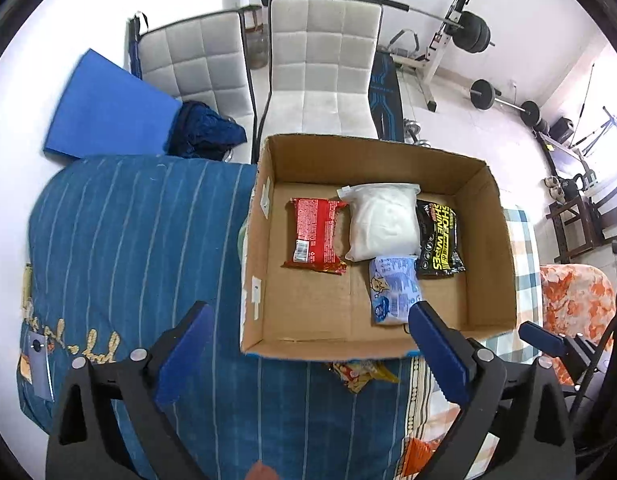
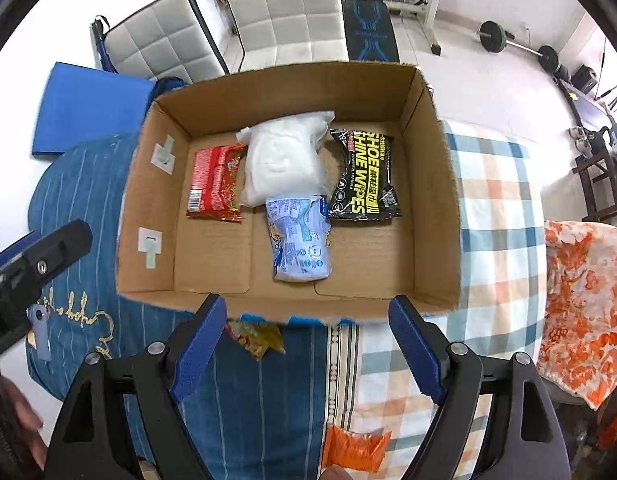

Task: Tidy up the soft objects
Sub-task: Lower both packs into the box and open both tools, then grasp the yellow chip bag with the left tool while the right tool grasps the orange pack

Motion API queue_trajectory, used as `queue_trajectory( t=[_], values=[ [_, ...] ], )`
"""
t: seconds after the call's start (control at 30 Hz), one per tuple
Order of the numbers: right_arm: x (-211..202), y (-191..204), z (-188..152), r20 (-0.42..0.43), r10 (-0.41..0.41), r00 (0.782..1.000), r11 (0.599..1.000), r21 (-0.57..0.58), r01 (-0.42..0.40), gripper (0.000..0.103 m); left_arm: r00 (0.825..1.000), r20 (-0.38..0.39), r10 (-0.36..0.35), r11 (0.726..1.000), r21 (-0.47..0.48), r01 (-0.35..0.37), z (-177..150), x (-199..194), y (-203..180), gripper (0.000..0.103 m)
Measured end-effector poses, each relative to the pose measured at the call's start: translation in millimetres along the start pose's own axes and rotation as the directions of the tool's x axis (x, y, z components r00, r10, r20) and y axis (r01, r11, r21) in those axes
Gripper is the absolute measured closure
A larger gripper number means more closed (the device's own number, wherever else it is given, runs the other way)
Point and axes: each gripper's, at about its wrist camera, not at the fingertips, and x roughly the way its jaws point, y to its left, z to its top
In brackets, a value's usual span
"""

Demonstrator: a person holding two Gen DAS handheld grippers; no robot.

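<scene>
Four soft packs are sitting in the cardboard box [image 2: 432,184], and we're hovering over it with both tongs empty.

We're seeing the red packet [image 2: 216,184] at left, the white pouch [image 2: 282,160] in the middle, the black wipes pack [image 2: 364,176] at right and the pale blue pack [image 2: 300,240] nearer us; left gripper [image 1: 308,344] and right gripper [image 2: 308,336] are gaping wide above the blue striped cloth [image 1: 128,240], holding nothing.

chairs [image 1: 320,68] white, two | barbell [image 2: 516,46] floor | blue mat [image 1: 104,108] left
</scene>
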Motion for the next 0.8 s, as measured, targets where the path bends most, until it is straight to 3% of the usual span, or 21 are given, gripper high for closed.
queue_trajectory(
  t=[0.1, 0.27, 0.6, 0.8],
  values=[
    [-16.9, -0.6, -11.5, 0.028, 0.001, 1.000, 1.000, -0.002, 0.000, 0.005, 0.999, 0.036, 0.017, 1.000, 0.010, -0.018, -10.4, -12.3, -4.1, 0.000],
    [-40.0, -0.8, -28.5, 0.091, -0.013, 0.996, 1.000, -0.008, 0.014, 0.000, 0.995, 0.096, 0.018, 1.000, 0.014, -0.020, -26.0, -38.5, -5.9, 0.000],
    [-90.9, -2.0, -59.2, 0.209, -0.031, 0.977, 0.999, -0.006, 0.033, 0.000, 0.978, 0.208, 0.032, 0.999, 0.028, -0.039, -52.5, -84.3, -14.9, 0.000],
    [-110.4, -0.6, -75.6, 0.265, -0.065, 0.962, 0.997, -0.017, 0.072, 0.000, 0.975, 0.221, 0.020, 0.999, 0.027, -0.026, -65.1, -96.1, -17.2, 0.000]
  ],
)
